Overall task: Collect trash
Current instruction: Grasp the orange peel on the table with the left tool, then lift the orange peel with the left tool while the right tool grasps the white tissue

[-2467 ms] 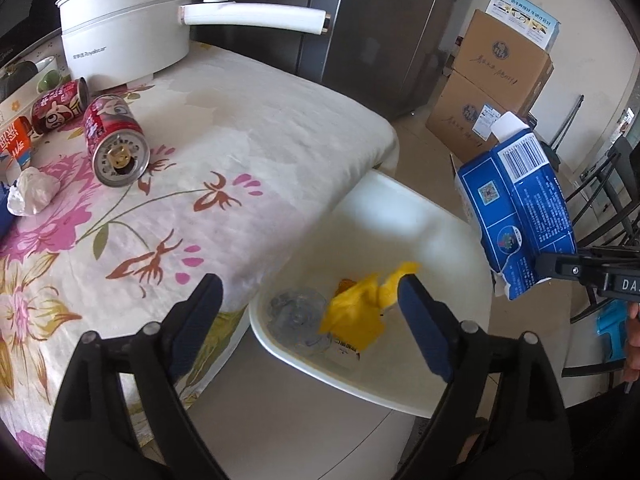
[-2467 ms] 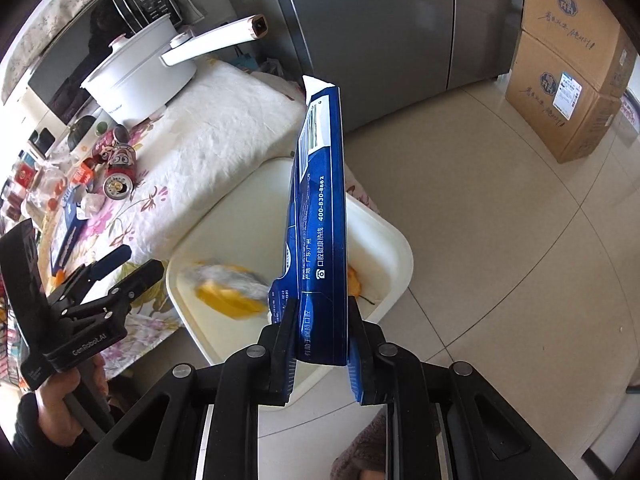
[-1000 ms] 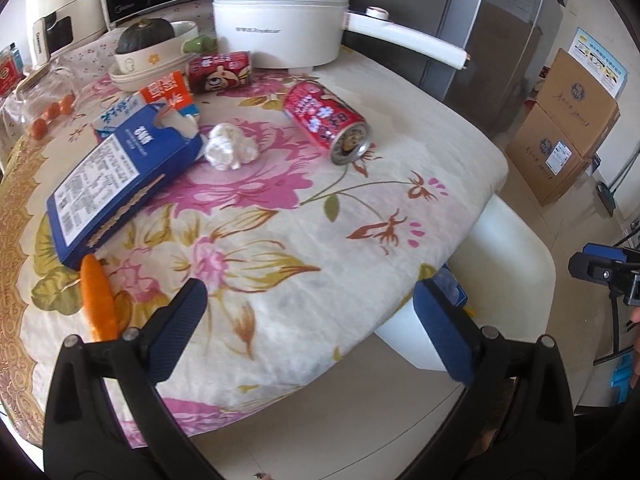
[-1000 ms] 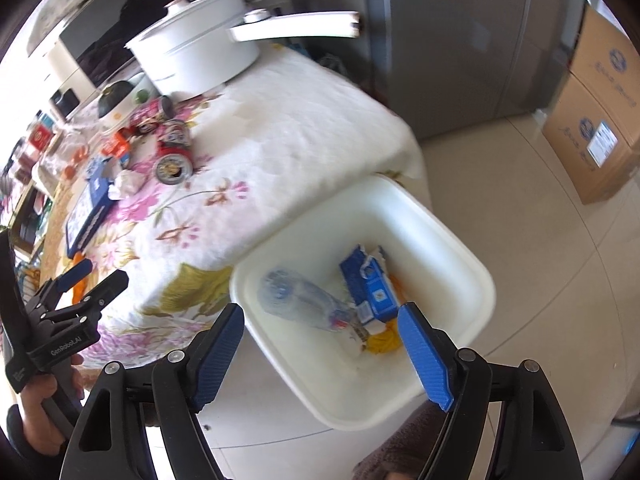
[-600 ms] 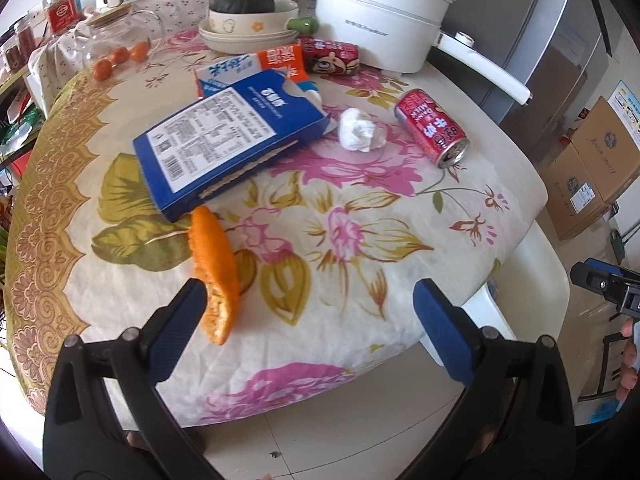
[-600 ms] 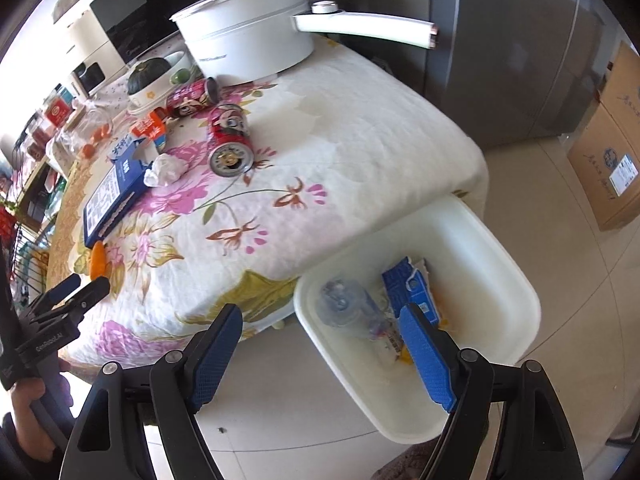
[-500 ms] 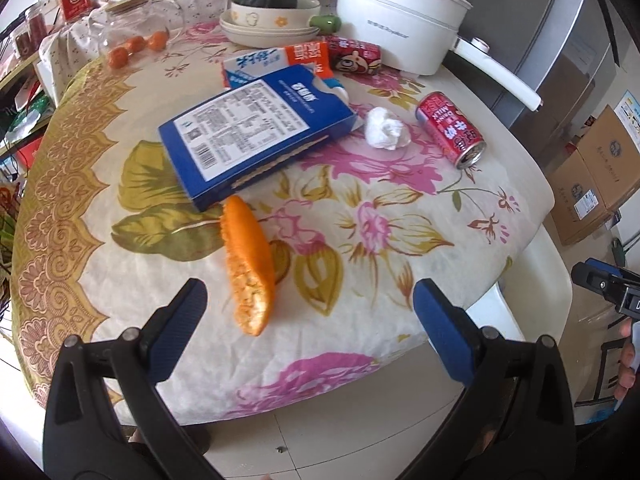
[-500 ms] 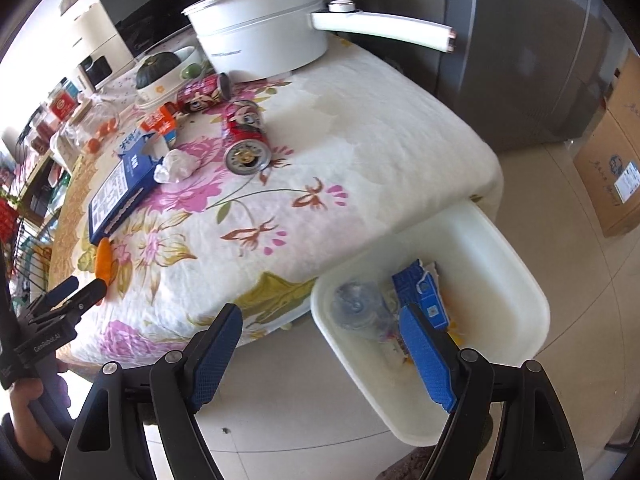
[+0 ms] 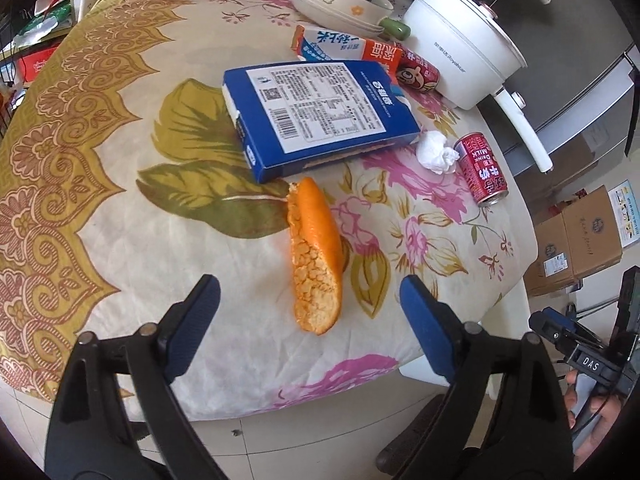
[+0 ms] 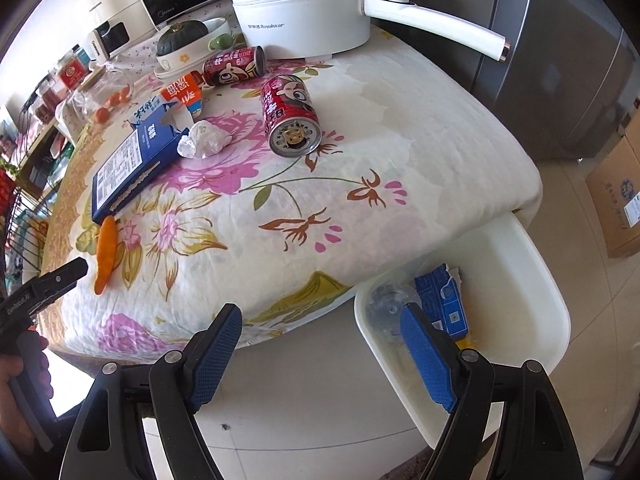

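Left wrist view: the left tool (image 9: 308,300) hangs over a curled orange peel (image 9: 316,256) on the flower-patterned surface (image 9: 120,200), jaws closing, wide apart and short of the peel. Beyond lie a flat blue carton (image 9: 320,118), a crumpled white tissue (image 9: 436,152) and a red drink can (image 9: 484,172). Nearby, the right tool (image 10: 320,340) gapes empty beside the white plastic tub (image 10: 540,280) holding a blue carton (image 10: 440,300).

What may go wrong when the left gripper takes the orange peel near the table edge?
The left gripper, jaws closing with nothing between them yet, sits over the orange peel. The thin curved peel may slip from the pads or get pushed off the table edge onto the floor, since the white bin stands farther right.
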A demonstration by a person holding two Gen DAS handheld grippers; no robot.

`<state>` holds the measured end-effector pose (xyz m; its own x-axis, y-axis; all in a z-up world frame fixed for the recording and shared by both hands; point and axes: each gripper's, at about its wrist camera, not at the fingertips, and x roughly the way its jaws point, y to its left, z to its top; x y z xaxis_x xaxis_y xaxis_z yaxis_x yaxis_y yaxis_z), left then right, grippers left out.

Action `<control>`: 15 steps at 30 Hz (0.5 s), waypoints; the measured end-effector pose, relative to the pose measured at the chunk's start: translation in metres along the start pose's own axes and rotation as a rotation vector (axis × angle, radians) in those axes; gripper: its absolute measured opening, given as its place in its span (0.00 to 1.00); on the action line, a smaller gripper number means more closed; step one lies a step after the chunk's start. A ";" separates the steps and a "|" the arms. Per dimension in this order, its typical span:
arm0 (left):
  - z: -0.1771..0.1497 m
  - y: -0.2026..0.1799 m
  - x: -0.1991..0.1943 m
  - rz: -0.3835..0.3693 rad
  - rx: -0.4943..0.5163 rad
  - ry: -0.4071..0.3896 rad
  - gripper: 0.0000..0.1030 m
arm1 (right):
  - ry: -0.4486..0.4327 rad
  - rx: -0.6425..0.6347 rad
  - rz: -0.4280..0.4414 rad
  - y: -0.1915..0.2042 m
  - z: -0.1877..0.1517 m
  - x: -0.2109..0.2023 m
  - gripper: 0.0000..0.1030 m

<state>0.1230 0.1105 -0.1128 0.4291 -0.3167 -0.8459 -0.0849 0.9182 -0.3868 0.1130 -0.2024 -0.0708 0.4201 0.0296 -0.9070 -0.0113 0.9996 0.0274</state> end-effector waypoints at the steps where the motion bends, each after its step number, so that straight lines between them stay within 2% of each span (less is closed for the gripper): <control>1: 0.001 -0.002 0.003 -0.001 0.004 0.004 0.76 | 0.000 0.002 0.001 0.001 0.001 0.001 0.80; 2: 0.001 -0.003 0.009 0.000 0.005 0.014 0.70 | 0.000 0.005 0.002 0.001 0.002 0.001 0.80; 4: 0.001 -0.006 0.011 0.021 0.019 -0.001 0.65 | 0.000 0.011 0.005 0.003 0.003 0.002 0.80; 5: 0.001 -0.008 0.013 0.034 0.033 -0.001 0.58 | -0.001 0.013 0.007 0.004 0.004 0.003 0.80; 6: 0.002 -0.009 0.014 0.041 0.044 0.001 0.55 | -0.001 0.015 0.008 0.005 0.005 0.003 0.80; 9: 0.001 -0.011 0.016 0.063 0.084 0.003 0.32 | -0.004 0.017 0.014 0.010 0.010 0.004 0.80; 10: 0.001 -0.011 0.017 0.058 0.089 0.010 0.22 | -0.005 0.018 0.015 0.012 0.012 0.005 0.80; 13: 0.001 -0.008 0.014 0.034 0.089 0.007 0.14 | -0.011 0.023 0.020 0.018 0.018 0.008 0.80; 15: 0.000 -0.008 0.010 0.026 0.099 0.000 0.13 | -0.017 0.030 0.028 0.023 0.023 0.010 0.80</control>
<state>0.1282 0.1000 -0.1178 0.4275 -0.2922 -0.8555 -0.0073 0.9452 -0.3265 0.1380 -0.1794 -0.0699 0.4353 0.0570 -0.8985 0.0041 0.9979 0.0652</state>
